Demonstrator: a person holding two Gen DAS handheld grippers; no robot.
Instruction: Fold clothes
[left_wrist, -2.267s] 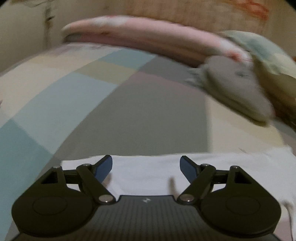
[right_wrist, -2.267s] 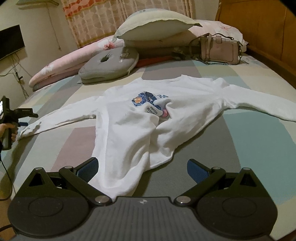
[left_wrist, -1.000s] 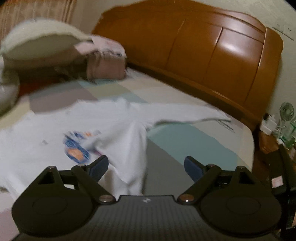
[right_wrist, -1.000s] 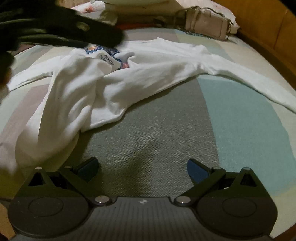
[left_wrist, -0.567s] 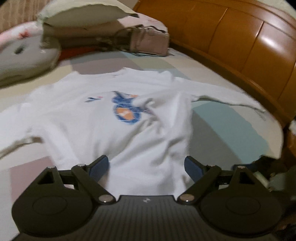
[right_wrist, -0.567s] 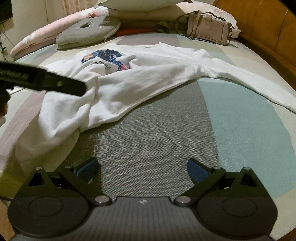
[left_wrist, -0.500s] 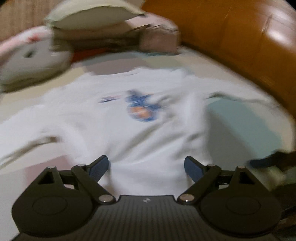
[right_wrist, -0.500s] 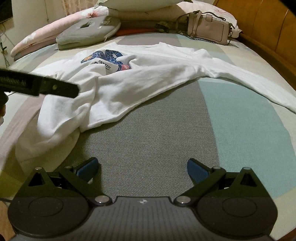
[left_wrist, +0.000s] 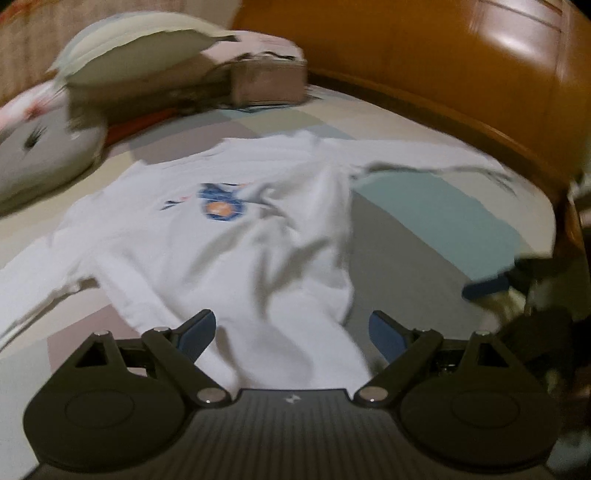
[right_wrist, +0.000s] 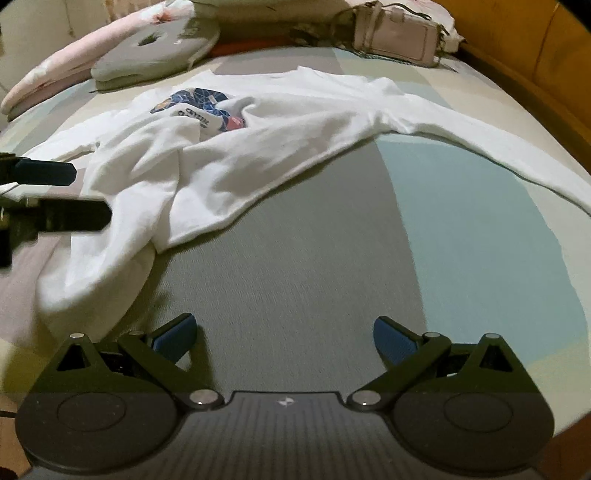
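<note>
**Two spread grippers over a rumpled sweatshirt**

Both my grippers stand spread and grip nothing. My left gripper (left_wrist: 291, 332) hovers over the hem of the white sweatshirt (right_wrist: 258, 147), which lies crumpled across the middle of the bed (right_wrist: 295, 277). My right gripper (right_wrist: 284, 336) is over bare sheet. Toward the far edge sit a grey cushion (right_wrist: 155, 48), pillows (left_wrist: 140, 62) and a pink handbag (right_wrist: 395, 33); the wooden headboard (left_wrist: 461, 66) lines the right edge.

Illegible print on white sweatshirt (right_wrist: 207, 110)

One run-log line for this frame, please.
stage: pre-grasp | left claw: open over white sweatshirt hem | right claw: open over bare bedsheet | sweatshirt: rumpled, unfolded
</note>
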